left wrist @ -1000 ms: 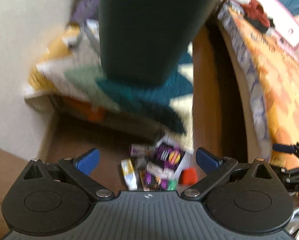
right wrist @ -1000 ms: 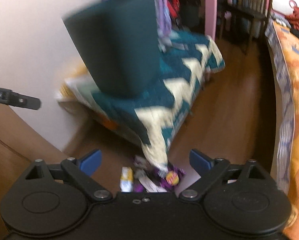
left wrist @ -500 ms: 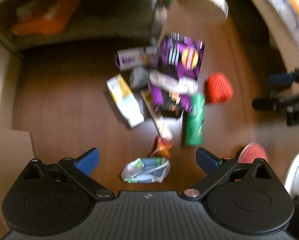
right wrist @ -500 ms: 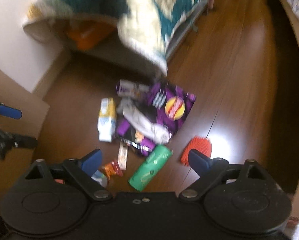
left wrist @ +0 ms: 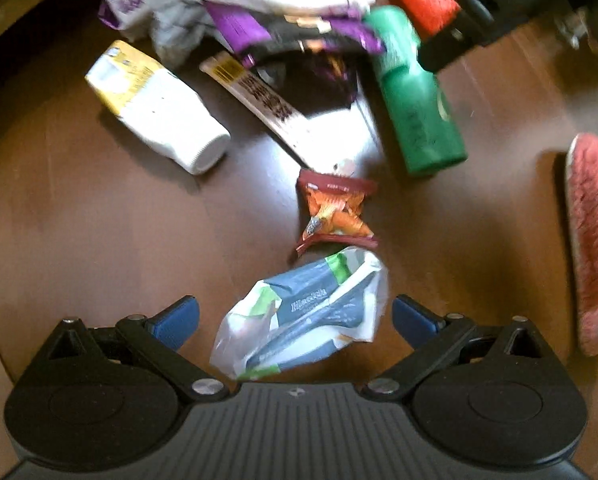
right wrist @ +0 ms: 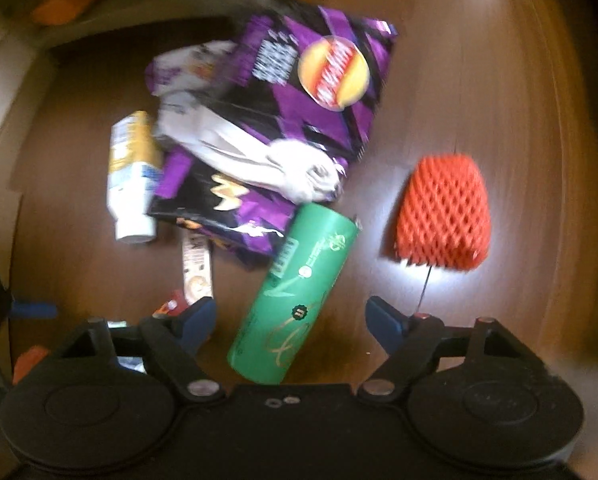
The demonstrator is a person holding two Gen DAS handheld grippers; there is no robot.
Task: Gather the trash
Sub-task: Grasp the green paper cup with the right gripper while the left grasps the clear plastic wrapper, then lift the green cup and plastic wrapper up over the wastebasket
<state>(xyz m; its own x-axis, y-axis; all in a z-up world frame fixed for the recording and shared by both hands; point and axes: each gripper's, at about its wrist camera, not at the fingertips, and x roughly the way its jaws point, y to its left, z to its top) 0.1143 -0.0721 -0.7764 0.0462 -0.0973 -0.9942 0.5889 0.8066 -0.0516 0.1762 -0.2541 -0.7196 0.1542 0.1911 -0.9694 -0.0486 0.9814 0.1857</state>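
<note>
The left gripper (left wrist: pixel 293 318) hangs wide open over a crumpled white wrapper (left wrist: pixel 301 314) on the floor (left wrist: pixel 99 220), pads clear; the right gripper (right wrist: pixel 290 320), jaws closing, straddles a green can (right wrist: pixel 295 300) untouched; other trash lies farther off.

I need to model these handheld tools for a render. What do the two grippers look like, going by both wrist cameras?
Both match: the left gripper and right gripper each have a black plastic body with two round discs, black linkage arms on silver pivot pins, and blue-tipped fingers. The left body has a ribbed centre; the right's is smooth with two small holes. No cables or sleeves show.
</note>
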